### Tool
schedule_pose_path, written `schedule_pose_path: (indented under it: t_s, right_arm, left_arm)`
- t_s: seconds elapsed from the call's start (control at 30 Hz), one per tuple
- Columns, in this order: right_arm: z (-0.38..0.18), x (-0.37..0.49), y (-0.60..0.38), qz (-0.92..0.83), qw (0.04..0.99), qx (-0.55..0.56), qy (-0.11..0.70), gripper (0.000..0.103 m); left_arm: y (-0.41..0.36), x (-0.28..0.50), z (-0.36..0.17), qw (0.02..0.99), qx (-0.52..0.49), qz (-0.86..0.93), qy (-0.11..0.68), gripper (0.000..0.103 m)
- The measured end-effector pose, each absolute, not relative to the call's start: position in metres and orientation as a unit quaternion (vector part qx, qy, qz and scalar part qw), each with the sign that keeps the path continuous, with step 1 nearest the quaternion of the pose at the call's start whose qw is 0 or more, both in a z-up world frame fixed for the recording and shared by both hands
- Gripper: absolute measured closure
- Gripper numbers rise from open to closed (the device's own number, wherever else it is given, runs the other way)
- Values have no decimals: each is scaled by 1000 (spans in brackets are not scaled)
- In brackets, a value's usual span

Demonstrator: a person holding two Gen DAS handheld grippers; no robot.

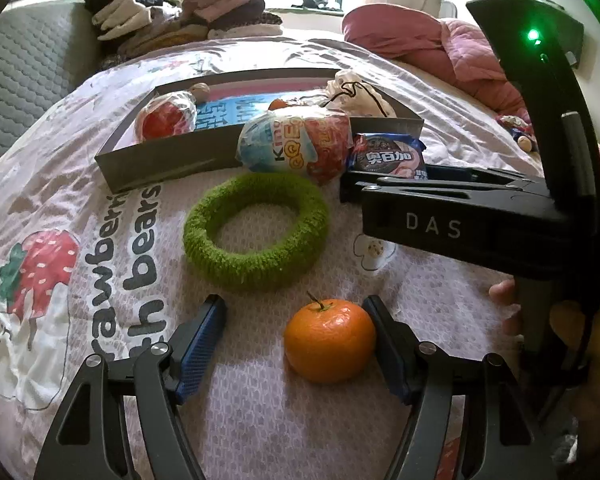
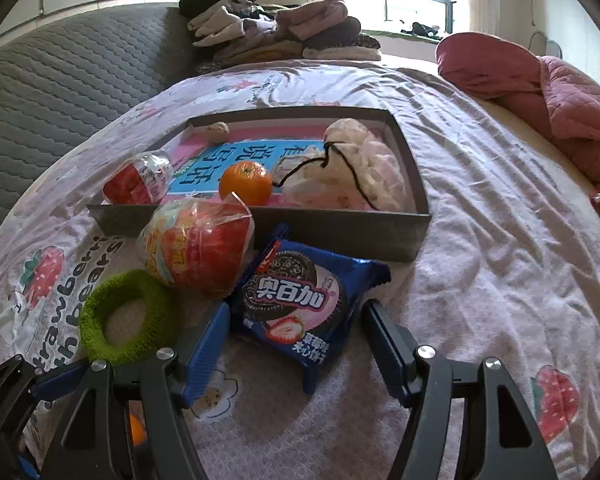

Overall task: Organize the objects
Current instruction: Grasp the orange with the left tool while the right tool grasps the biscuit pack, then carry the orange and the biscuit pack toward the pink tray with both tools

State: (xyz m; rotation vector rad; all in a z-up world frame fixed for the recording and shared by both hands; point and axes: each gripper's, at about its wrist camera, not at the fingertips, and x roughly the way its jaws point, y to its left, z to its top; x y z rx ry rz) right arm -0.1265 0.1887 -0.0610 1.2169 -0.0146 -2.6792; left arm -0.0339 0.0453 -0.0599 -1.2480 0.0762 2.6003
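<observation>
Two grippers: both spread wide and empty, each angled down at the bedspread in front of the tray, which serves as the landmark below.
Left gripper: jaws apart around the loose mandarin; the right-hand pad is touching or very nearly touching the fruit, the left-hand pad stands well clear.
Right gripper: jaws apart on either side of the near end of the biscuit packet; neither pad presses on it.
Loose mandarin: on the bedspread, well in front of the tray, nearer the camera than the green ring.
Biscuit packet: flat on the bedspread, just in front of the tray's near wall, beside the wrapped egg sweet that leans on that wall.
Tray contents: a second mandarin, a drawstring pouch, another wrapped sweet and a small pale lump at the far wall.
Handling, mandarin: probably light, round and smooth-skinned, likely to roll; best taken across its widest part with gentle pressure, since the peel bruises.
Handling, packet: likely light, with slippery crinkling foil and brittle contents; best pinched across its short width near the middle, lightly.
Handling, ring: looks soft and fuzzy, should compress; any part of the band would serve.
</observation>
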Motion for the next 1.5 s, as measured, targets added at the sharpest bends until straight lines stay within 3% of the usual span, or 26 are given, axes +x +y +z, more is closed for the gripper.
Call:
schedule_pose_path:
  t_s: [0.37, 0.63, 1.5]
  right_arm:
    - [-64, -129, 192, -907, 109, 407, -21, 35]
    - [-63, -127, 204, -907, 125, 398, -50, 48]
    - [-47, -113, 227, -908, 145, 380, -99, 52]
  left_arm:
    - [49, -36, -61, 130, -418, 898, 33, 41]
    - [52, -33, -59, 142, -413, 899, 33, 65]
    - [41, -19, -35, 140, -393, 908, 25, 65]
